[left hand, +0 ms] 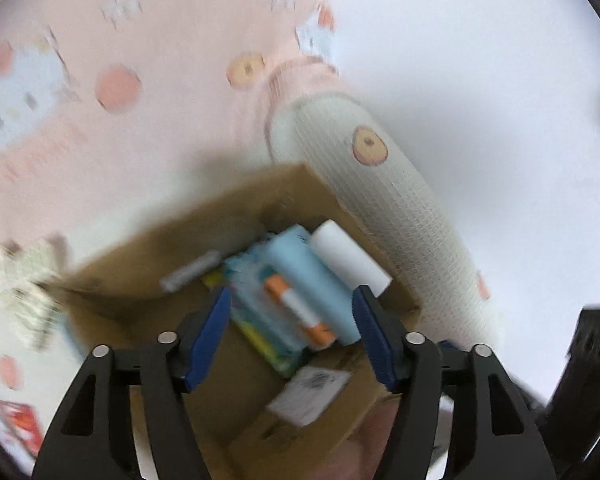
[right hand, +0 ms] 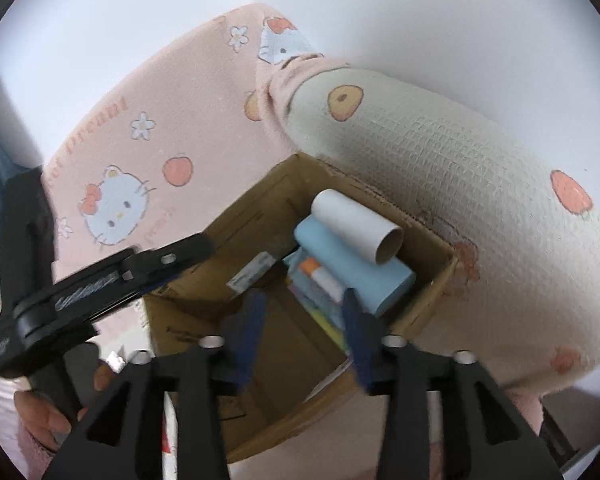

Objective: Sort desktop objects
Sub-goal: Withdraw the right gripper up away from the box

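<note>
Presently: cardboard box (right hand: pixel 432 280) holding paper tube (right hand: pixel 356 224), blue roll (right hand: pixel 356 264), glue stick (right hand: pixel 320 276). Left gripper (left hand: pixel 292 308) and right gripper (right hand: pixel 304 312) both agape, empty. Deposit likely done; next, fetch another item.

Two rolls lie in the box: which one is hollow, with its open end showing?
The white cardboard tube, lying on top of the pale blue roll; its open end shows, the blue roll's does not.

From my left gripper (left hand: pixel 290 300) the whole view smears; the grey stick (left hand: pixel 190 272) beyond its left finger is unreadable. My right gripper's (right hand: pixel 302 312) blue fingers (right hand: pixel 250 320) blur, hiding part of the cardboard box (right hand: pixel 260 208) floor ahead.
</note>
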{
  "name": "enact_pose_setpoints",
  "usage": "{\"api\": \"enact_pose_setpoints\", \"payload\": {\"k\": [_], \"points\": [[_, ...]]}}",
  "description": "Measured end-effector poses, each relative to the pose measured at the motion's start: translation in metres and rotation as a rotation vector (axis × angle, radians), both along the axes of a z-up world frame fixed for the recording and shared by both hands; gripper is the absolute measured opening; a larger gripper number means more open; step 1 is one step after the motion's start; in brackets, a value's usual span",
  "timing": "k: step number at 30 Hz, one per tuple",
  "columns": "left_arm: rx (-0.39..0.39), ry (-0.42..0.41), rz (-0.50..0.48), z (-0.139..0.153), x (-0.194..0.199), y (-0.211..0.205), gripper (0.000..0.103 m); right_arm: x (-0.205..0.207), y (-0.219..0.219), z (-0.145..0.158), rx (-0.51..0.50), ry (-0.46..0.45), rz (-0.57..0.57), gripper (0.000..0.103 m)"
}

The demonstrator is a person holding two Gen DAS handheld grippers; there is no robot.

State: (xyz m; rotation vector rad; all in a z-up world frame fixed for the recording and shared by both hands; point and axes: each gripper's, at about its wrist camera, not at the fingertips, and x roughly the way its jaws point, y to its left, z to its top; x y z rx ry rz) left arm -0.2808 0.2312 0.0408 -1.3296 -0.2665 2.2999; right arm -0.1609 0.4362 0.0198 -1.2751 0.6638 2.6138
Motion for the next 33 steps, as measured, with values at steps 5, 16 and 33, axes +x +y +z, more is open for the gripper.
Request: {"api": "enact_pose_setpoints", "payload": {"k": [5,16,33], "points": [[-0.178,0.164,0.051,0.023,0.035,-0.014,0.07,0.017,-0.027,0.02,0.059,-0.019,0.056,0.053],[-0.214,0.2,0.03,0.021,0.092,-0.034,0.07,0.037,-0.08,0.037,0.208,-0.093,0.084,0.065],[-0.188,0.242,0.059,0.03,0.117,-0.057,0.07,0.05,-0.112,0.038,0.244,-0.147,0.111,0.066]]}}
